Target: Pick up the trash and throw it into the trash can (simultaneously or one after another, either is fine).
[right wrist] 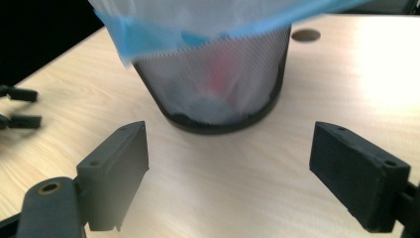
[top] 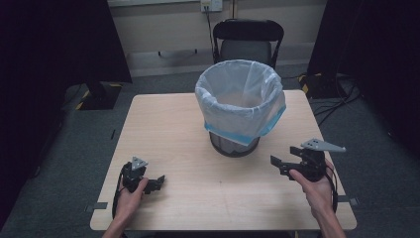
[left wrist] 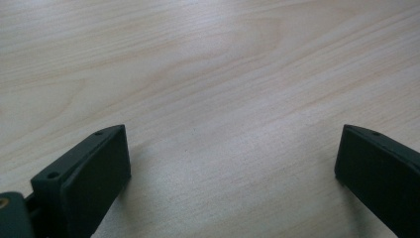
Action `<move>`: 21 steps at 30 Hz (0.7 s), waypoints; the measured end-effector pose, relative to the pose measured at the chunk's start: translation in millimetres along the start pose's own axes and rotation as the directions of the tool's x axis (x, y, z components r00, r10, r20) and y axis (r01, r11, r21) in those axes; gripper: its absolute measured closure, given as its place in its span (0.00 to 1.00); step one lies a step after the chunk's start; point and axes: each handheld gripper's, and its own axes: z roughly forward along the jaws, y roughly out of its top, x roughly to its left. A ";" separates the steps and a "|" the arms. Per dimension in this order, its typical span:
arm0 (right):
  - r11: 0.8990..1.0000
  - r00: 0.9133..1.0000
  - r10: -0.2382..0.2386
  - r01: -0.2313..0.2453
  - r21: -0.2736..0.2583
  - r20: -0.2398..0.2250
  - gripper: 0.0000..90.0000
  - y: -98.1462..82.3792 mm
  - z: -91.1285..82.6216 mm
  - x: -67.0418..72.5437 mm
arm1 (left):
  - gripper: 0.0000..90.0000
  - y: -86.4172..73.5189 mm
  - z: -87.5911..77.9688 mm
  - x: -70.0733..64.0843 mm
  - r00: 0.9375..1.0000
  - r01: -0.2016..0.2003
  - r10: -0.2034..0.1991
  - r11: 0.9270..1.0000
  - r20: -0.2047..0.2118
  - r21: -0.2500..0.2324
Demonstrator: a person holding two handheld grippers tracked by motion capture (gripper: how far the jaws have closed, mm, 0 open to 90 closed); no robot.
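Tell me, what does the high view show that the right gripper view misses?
The high view alone shows the bin liner's open top, a black chair behind the table, and both hands holding grippers. The right gripper view alone shows the mesh wall of the wastebasket up close, with something reddish and blurred behind it. Both show the wooden table and the open right gripper.

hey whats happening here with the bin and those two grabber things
A person sits at a wooden table with a gripper in each hand. The left gripper and right gripper both rest low near the table's near edge, jaws open and holding nothing. A mesh bin lined with a plastic bag stands untouched beyond them.
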 end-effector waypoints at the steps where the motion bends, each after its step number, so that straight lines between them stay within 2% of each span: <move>1: 1.000 1.000 0.004 -0.004 0.007 -0.001 0.17 -2.3 0.8 -0.4 | 0.00 0.0 0.0 0.0 1.000 0.000 0.000 1.000 0.000 0.000; 3: 0.999 1.000 0.015 -0.015 0.030 -0.007 0.17 -8.6 3.5 -2.0 | 0.00 0.0 0.0 0.0 1.000 0.000 0.000 1.000 0.000 0.000; 12: 0.996 0.999 0.010 -0.014 0.093 0.036 0.17 -35.6 14.5 -11.7 | 0.00 0.0 0.0 -0.1 1.000 0.000 0.000 1.000 -0.001 0.001; 21: 0.986 0.998 0.007 -0.018 0.166 0.067 0.17 -55.2 27.9 -19.8 | 0.00 0.0 0.0 0.0 1.000 0.000 0.000 1.000 0.000 0.000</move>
